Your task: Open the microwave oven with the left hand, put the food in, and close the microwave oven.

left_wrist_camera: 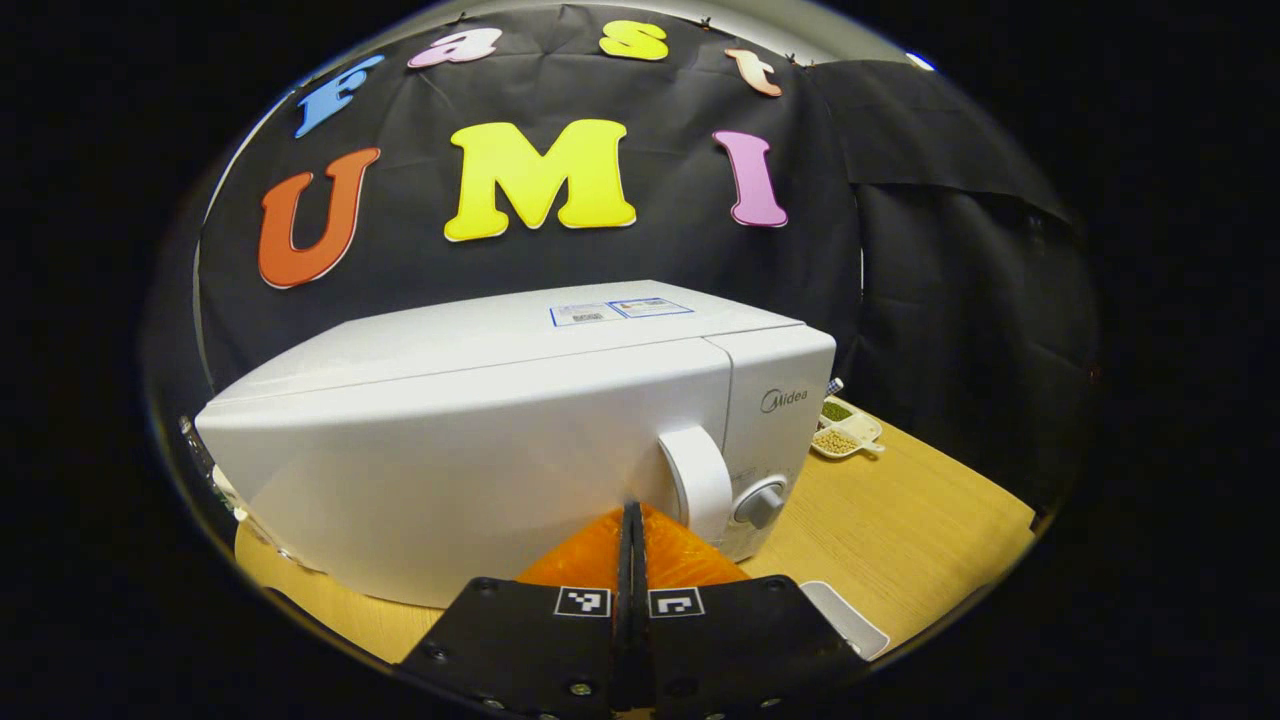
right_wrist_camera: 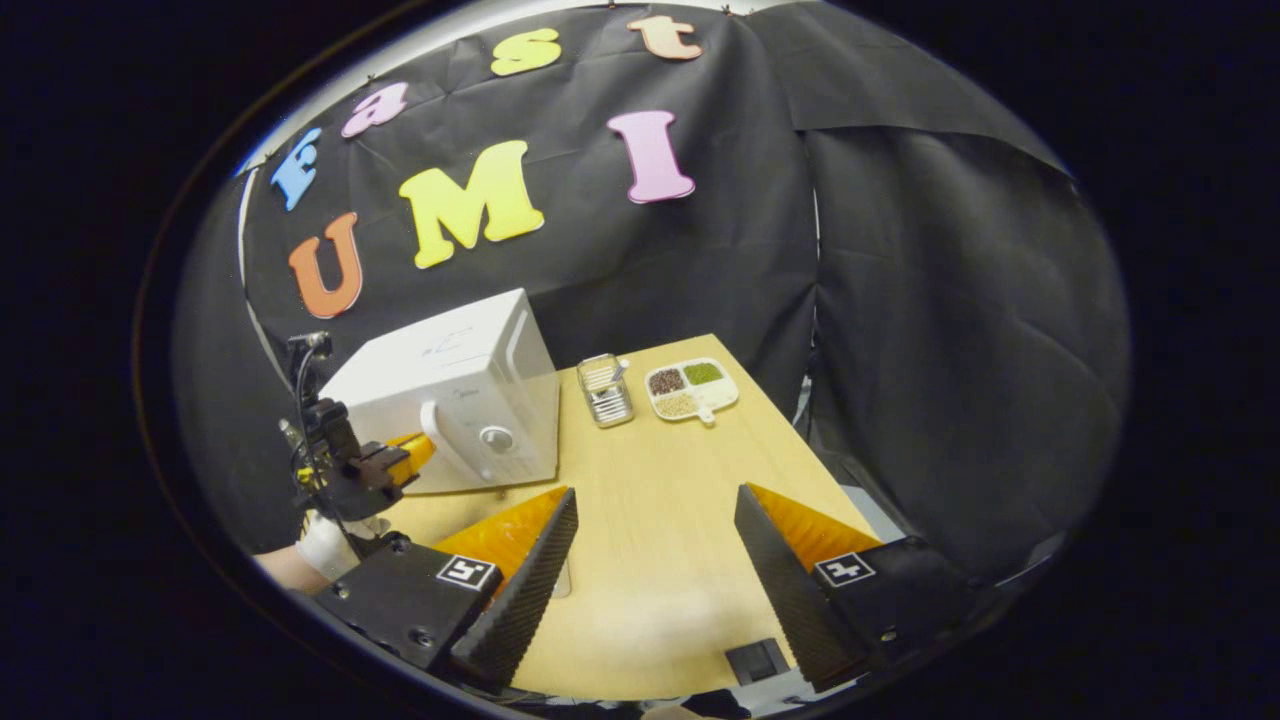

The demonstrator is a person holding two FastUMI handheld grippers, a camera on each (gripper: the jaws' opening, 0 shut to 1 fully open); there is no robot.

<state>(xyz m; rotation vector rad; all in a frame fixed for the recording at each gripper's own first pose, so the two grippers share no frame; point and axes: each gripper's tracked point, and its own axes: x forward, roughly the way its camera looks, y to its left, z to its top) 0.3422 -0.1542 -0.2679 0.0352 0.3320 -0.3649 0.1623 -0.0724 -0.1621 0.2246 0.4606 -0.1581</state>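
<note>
White and closed, the microwave oven (left_wrist_camera: pixel 520 440) sits on the wooden table (right_wrist_camera: pixel 660 500), its door shut and its curved handle (left_wrist_camera: pixel 697 482) next to the round knob (left_wrist_camera: pixel 760 503). The left gripper (left_wrist_camera: pixel 632 520) is pointed at the door just beside that handle, its fingers pressed together with nothing between them; from the right gripper view it (right_wrist_camera: pixel 405 458) shows at the microwave's front near the handle. The right gripper (right_wrist_camera: pixel 655 520) hangs over bare table in front of the microwave, fingers spread wide, empty. Behind and to the knob side of the microwave stand a small metal basket (right_wrist_camera: pixel 606 390) and the divided food tray (right_wrist_camera: pixel 690 388) with its grains.
</note>
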